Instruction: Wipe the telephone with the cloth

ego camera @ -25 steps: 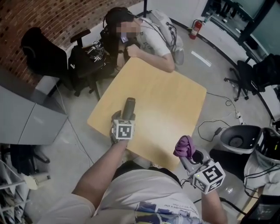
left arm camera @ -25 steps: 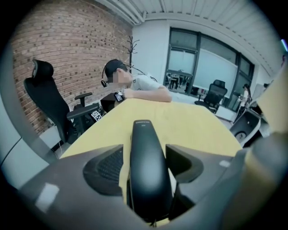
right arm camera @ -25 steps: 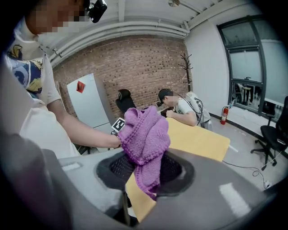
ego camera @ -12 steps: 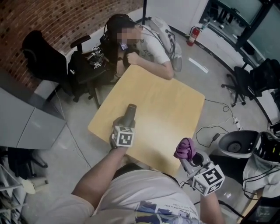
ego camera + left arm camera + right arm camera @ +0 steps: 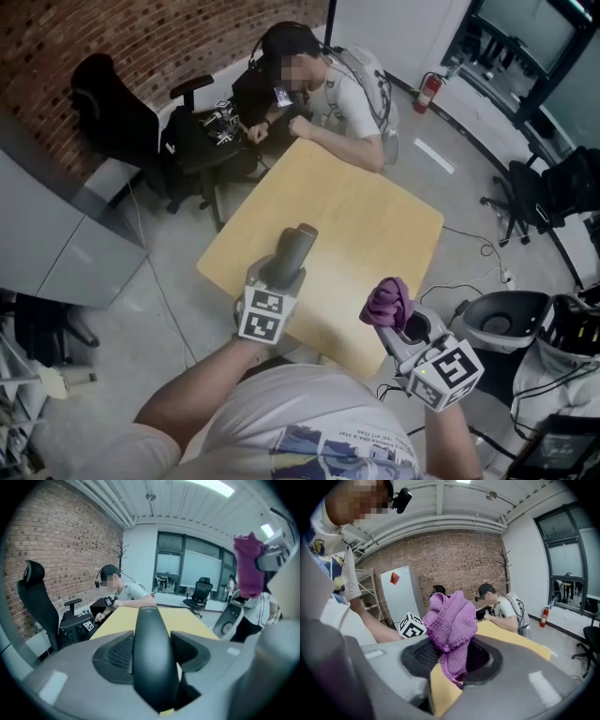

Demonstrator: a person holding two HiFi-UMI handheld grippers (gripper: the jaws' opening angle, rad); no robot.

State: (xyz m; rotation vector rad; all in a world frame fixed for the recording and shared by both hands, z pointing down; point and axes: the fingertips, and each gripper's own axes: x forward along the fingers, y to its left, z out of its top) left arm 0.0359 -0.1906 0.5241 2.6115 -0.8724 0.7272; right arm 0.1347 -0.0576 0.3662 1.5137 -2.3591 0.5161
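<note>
A black telephone handset (image 5: 293,246) sticks out of my left gripper (image 5: 281,274), which is held above the near edge of the wooden table (image 5: 366,211). In the left gripper view the handset (image 5: 151,648) fills the gap and both pads press its sides; the jaws have just been closing on it. My right gripper (image 5: 403,323), off the table's near right corner, is shut on a bunched purple knitted cloth (image 5: 388,302). In the right gripper view the cloth (image 5: 452,620) stands up out of the jaws. A hand's width separates cloth and handset.
A person (image 5: 333,89) sits leaning on the table's far edge. Black office chairs (image 5: 117,117) stand at the far left by the brick wall. A round grey bin-like unit (image 5: 506,314) and cables lie on the floor at the right, near more chairs (image 5: 539,192).
Both grippers have risen. The handset has come up with the left gripper and now tilts higher over the table. The cloth stays in the right gripper, a little higher and nearer the handset.
</note>
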